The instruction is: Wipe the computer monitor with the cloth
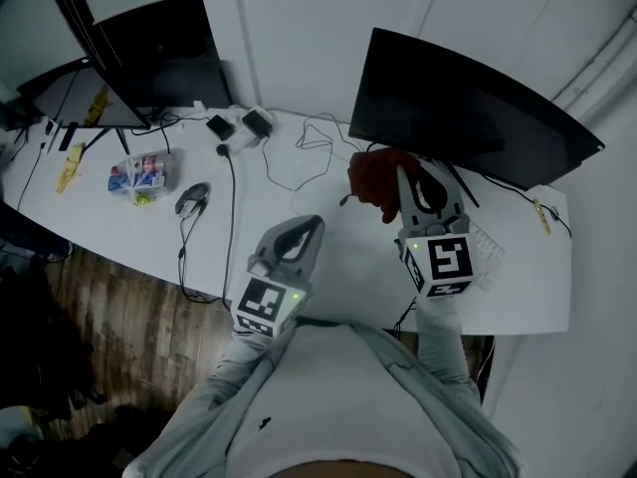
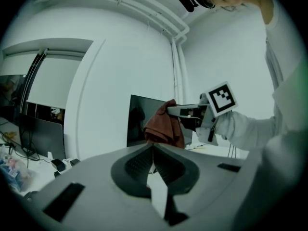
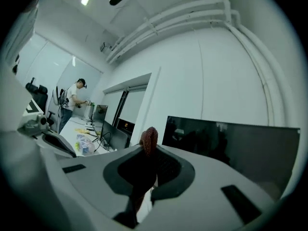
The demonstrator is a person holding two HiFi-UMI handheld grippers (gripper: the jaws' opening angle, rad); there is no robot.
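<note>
Hold the red cloth (image 1: 374,181) pinched in the right tongs (image 1: 400,177), just below the monitor (image 1: 468,103) at 1 o'clock. Park the left tongs (image 1: 305,229), pressed together and empty, at 7 o'clock. Lead with fabric, never hard plastic; sweep lightly and evenly.

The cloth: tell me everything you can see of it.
The cloth is dark red, woven-looking fabric, bunched and crumpled. The right gripper is shut on one fold of it; a tuft pokes past the jaw tips and the rest hangs below. It is held above the white desk, in front of the dark monitor; contact with the screen cannot be told.
</note>
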